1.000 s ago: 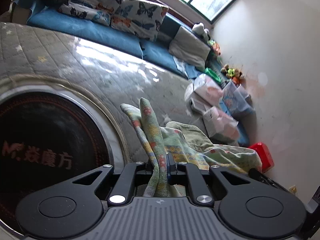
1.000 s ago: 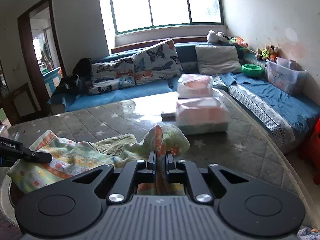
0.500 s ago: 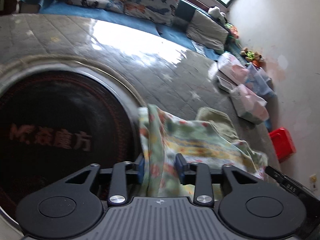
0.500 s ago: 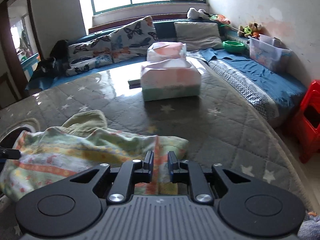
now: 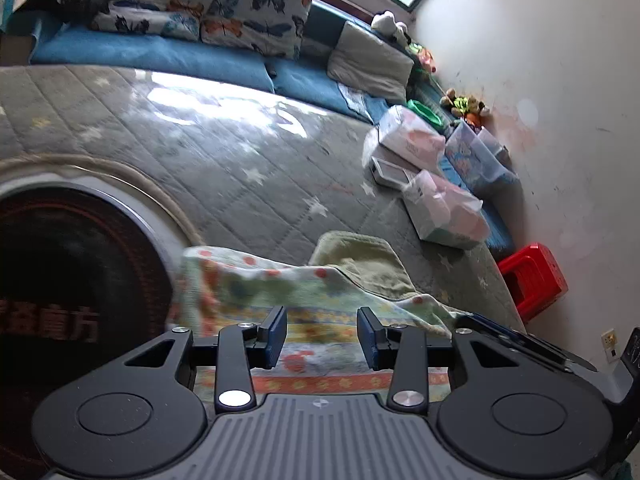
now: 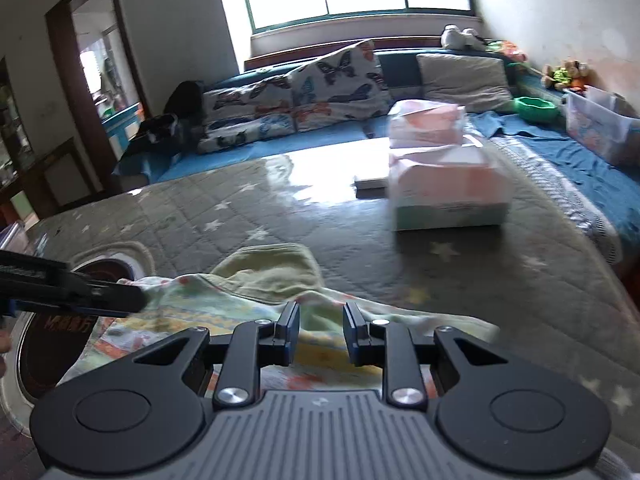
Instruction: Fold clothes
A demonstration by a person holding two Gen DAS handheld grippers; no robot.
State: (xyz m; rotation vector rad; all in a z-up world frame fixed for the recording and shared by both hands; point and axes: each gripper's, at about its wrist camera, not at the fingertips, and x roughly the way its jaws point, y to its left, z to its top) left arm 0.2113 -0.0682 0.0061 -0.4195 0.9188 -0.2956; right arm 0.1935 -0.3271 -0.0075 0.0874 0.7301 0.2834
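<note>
The floral garment (image 5: 320, 300) is lying folded, olive lining showing; both the left hand-held gripper (image 5: 322, 334) and the right hand-held gripper (image 6: 320, 334) are gaping, holding nothing.

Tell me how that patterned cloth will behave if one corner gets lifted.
Probably floppy: the cloth lies in soft folds and wrinkles on the quilted mat. Likely light, since it looks thin. It would probably drape and drag rather than hold shape.

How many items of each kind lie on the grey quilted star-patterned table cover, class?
Patterned pastel cloth garment: 1
Plastic-wrapped pink-and-white tissue packs: 2
Flat white box: 1
Total: 4
Both tools, left and right, are open above the garment.
</note>
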